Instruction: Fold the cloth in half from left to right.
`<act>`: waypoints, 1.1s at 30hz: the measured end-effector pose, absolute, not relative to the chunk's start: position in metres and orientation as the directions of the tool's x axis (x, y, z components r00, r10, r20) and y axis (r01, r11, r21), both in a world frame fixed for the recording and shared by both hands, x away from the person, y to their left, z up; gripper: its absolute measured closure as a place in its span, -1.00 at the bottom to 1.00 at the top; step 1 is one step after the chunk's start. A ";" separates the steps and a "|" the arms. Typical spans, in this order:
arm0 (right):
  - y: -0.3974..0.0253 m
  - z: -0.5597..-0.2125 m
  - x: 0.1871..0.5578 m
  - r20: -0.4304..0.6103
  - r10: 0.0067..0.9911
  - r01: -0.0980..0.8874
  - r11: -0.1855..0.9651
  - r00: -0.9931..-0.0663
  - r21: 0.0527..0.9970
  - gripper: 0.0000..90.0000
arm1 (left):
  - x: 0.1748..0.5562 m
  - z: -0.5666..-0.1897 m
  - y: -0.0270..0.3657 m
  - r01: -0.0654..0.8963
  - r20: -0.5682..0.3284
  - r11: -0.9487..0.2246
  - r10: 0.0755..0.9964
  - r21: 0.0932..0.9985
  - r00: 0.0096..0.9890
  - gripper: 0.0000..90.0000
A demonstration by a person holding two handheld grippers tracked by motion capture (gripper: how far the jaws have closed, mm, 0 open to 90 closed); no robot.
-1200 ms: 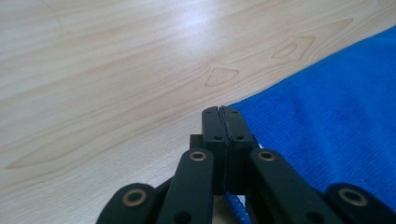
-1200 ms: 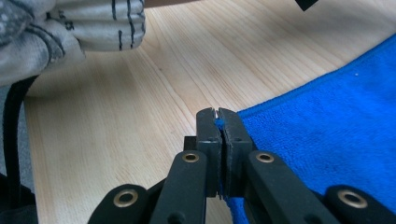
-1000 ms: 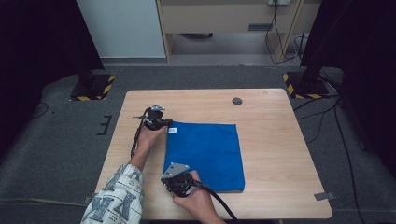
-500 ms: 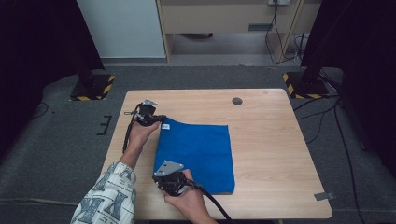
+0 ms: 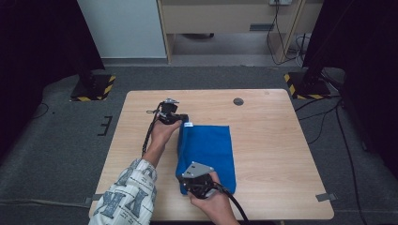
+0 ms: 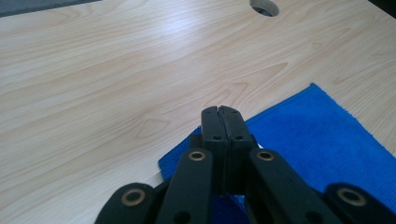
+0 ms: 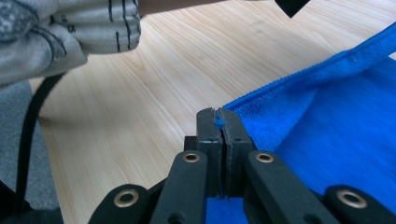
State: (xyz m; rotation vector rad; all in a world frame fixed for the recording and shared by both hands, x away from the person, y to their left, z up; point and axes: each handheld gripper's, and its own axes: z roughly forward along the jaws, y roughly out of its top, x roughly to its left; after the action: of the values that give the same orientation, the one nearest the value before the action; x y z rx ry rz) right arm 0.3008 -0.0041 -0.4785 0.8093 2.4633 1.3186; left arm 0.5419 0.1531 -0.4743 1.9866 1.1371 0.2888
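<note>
- Folding is judged partly done: blue towel [image 5: 206, 150] lies mid-table [image 5: 272, 140], its left edge lifted.
- Far corner is pinched by left gripper [image 5: 182, 120], near corner by right gripper [image 5: 184, 180].
- Carrying over and releasing remain.

Blue cloths: we count one [image 5: 206, 150] — near the middle of the table.
Grippers: we count two — left gripper [image 5: 182, 119] at the cloth's far left corner, right gripper [image 5: 184, 182] at its near left corner.
Tables: one [image 5: 272, 154].
Cable holes: one [image 5: 238, 101], far right.
</note>
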 end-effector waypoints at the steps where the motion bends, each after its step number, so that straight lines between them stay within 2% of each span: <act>1: -0.009 -0.479 0.300 0.053 0.574 0.362 0.439 -0.817 0.822 0.97 | 0.543 -0.474 0.148 0.616 -0.185 -0.268 0.800 0.741 0.571 0.99; 4: -0.025 -0.481 0.298 0.055 0.591 0.373 0.432 -0.805 0.821 0.97 | 0.545 -0.473 0.131 0.603 -0.174 -0.273 0.797 0.750 0.578 1.00; 7: -0.039 -0.483 0.296 0.061 0.606 0.386 0.423 -0.793 0.820 0.97 | 0.547 -0.474 0.116 0.610 -0.201 -0.258 0.789 0.750 0.581 1.00; 18: -0.077 -0.487 0.286 0.050 0.632 0.404 0.431 -0.773 0.807 0.97 | 0.547 -0.479 0.061 0.597 -0.194 -0.314 0.749 0.738 0.633 1.00; 33: -0.105 -0.494 0.278 0.066 0.654 0.434 0.418 -0.753 0.798 0.97 | 0.544 -0.492 0.032 0.611 -0.187 -0.354 0.740 0.708 0.646 1.00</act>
State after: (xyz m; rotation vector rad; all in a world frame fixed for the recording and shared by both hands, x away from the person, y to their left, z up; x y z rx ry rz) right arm 0.2778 -0.1046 -0.4936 0.9503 2.4200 1.2471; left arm 0.5439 0.0317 -0.4922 2.0793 1.0485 0.2100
